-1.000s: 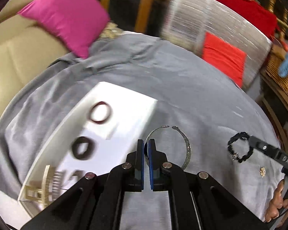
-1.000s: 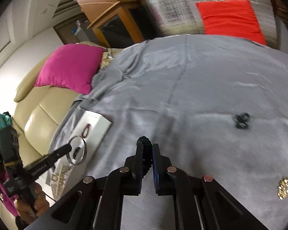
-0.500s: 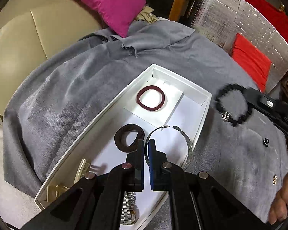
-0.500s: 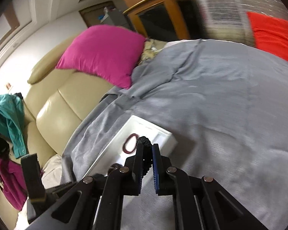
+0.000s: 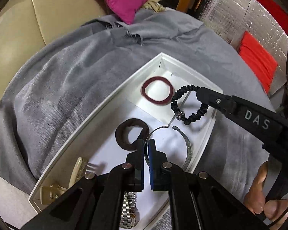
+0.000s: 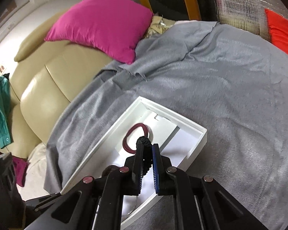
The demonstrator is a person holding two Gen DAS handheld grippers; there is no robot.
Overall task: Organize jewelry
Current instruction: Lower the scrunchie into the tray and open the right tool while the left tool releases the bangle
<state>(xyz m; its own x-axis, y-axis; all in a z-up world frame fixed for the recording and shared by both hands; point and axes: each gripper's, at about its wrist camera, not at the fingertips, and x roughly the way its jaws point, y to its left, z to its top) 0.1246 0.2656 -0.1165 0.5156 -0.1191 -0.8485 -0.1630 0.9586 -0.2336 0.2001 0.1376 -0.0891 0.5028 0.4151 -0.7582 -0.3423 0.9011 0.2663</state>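
A white tray [image 5: 113,103] lies on the grey cloth. My left gripper [image 5: 146,143] is shut on a silver open bangle [image 5: 188,147] and holds it over the tray's near right part. My right gripper [image 6: 146,146] is shut on a black scrunchie bracelet with a sparkly bead [image 5: 184,105], which hangs over the far part of the tray; it also shows in the right wrist view [image 6: 144,141]. In the tray lie a maroon hair tie [image 5: 157,91], a dark brown hair tie [image 5: 124,137], a gold hair clip [image 5: 76,174] and a metal watch band [image 5: 127,210].
The grey cloth [image 6: 230,95] covers the table. A beige sofa [image 6: 44,80] with a magenta cushion [image 6: 103,25] stands behind the tray. A red cushion [image 5: 257,61] and a foil-wrapped panel [image 5: 240,17] are at the far right. The tray also shows in the right wrist view [image 6: 199,140].
Both grippers moved over the tray. The right gripper carried the black bracelet in from the right to above the tray's far part. The bangle stays in the left gripper.
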